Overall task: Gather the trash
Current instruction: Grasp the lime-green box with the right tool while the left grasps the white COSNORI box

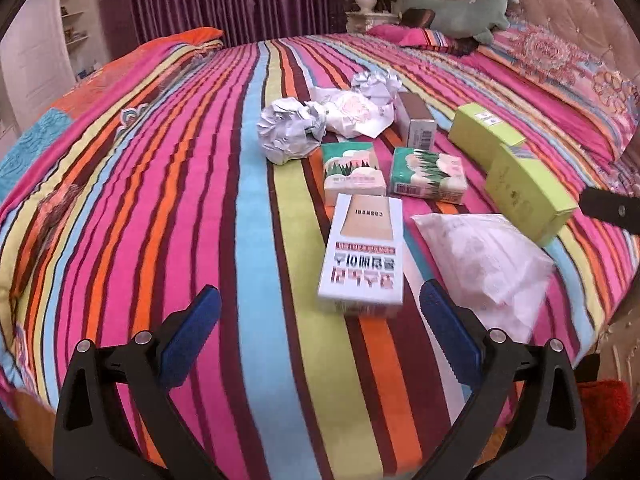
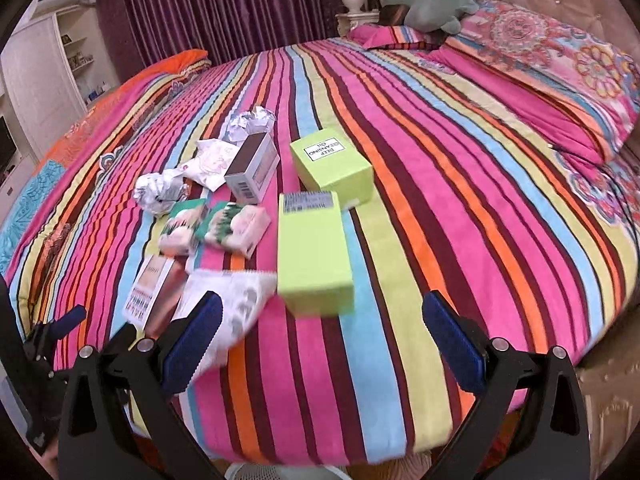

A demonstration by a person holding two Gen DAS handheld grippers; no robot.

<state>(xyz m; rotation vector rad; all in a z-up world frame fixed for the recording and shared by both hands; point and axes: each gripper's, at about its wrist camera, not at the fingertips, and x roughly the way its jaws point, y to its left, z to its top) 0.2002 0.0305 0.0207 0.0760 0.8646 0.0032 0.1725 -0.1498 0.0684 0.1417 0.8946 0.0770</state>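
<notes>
Both my grippers hang over the near edge of the bed (image 1: 160, 200), jaws spread wide, holding nothing. My left gripper (image 1: 320, 312) faces the white box (image 1: 362, 256); my right gripper (image 2: 322, 320) faces the near green box (image 2: 314, 248). The rest of the trash lies just beyond. I should straddle each box across its narrow sides, press slightly into the soft quilt, and close squarely so it does not skid.
</notes>
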